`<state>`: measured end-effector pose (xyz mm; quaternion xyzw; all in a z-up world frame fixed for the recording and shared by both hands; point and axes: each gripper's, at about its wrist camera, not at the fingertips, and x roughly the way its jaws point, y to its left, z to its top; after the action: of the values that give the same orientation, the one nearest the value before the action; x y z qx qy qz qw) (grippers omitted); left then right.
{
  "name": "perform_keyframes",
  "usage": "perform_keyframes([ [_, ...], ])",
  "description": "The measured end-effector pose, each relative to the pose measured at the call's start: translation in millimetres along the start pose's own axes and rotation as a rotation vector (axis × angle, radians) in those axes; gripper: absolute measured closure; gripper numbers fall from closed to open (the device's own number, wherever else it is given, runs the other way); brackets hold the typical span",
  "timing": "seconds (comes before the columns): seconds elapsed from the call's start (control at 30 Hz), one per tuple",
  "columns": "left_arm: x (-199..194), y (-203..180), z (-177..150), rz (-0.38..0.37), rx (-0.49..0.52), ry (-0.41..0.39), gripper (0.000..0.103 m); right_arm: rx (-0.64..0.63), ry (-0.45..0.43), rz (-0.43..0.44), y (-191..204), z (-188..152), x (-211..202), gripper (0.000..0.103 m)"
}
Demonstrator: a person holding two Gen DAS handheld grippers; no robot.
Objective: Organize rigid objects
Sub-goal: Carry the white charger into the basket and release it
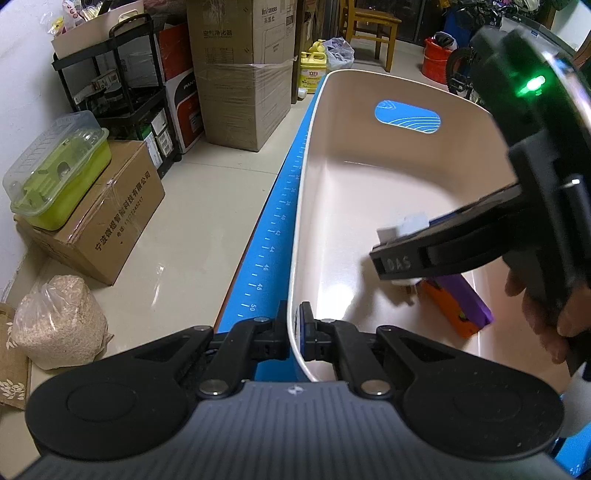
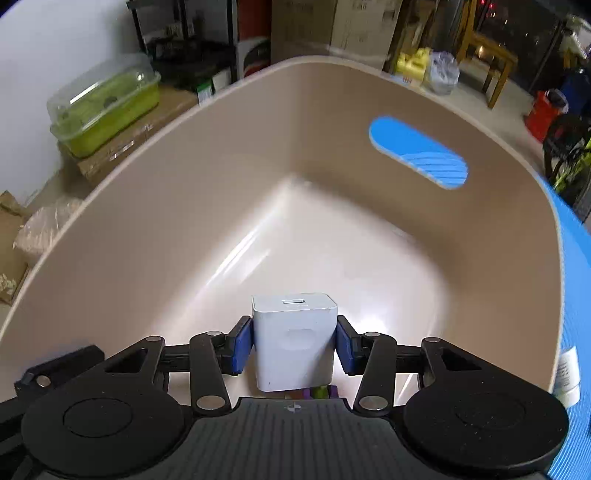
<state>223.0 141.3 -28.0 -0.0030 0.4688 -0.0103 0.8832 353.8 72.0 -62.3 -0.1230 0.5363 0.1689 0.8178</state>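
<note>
A beige plastic tub (image 1: 314, 122) with a cut-out handle stands on a blue mat (image 1: 275, 229). My left gripper (image 1: 294, 332) is shut on the tub's near rim, one finger outside and one inside. My right gripper (image 2: 294, 345) is shut on a white USB charger block (image 2: 294, 339) and holds it over the tub's inside (image 2: 295, 229). In the left wrist view the right gripper (image 1: 402, 254) reaches in from the right with the charger (image 1: 402, 227) between its fingers. An orange and purple block (image 1: 458, 302) lies on the tub floor beneath it.
Cardboard boxes (image 1: 110, 221), a green lidded container (image 1: 59, 173), a sack of grain (image 1: 59, 321) and a black shelf cart (image 1: 110, 74) stand on the floor to the left. A wooden chair (image 1: 369, 26) and a red bucket (image 1: 439, 59) stand beyond the tub.
</note>
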Motion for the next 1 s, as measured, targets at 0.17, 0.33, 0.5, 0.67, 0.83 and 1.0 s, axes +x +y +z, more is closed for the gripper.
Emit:
perform_keyframes([
  [0.17, -0.1, 0.0, 0.1, 0.001, 0.001, 0.001, 0.097, 0.001, 0.023, -0.004, -0.1, 0.8, 3.7, 0.050],
  [0.33, -1.0, 1.0, 0.8, -0.002, 0.001, -0.002, 0.097, 0.015, -0.036, -0.014, -3.1, 0.7, -7.6, 0.041],
  [0.5, -0.5, 2.8, 0.6, 0.001, 0.001, 0.002, 0.097, 0.053, -0.112, 0.022, -18.5, -5.9, -39.3, 0.039],
  [0.67, -0.1, 3.8, 0.9, 0.000, 0.000, 0.002, 0.097, 0.068, -0.207, 0.031, -41.3, -21.6, -84.6, 0.038],
  [0.83, 0.7, 3.5, 0.2, -0.004, -0.004, 0.001, 0.097, 0.115, -0.279, 0.009, -78.7, -43.9, -125.5, 0.037],
  [1.0, 0.6, 4.1, 0.1, -0.003, -0.004, 0.001, 0.097, 0.193, -0.340, -0.038, -122.7, -69.1, -153.8, 0.037],
])
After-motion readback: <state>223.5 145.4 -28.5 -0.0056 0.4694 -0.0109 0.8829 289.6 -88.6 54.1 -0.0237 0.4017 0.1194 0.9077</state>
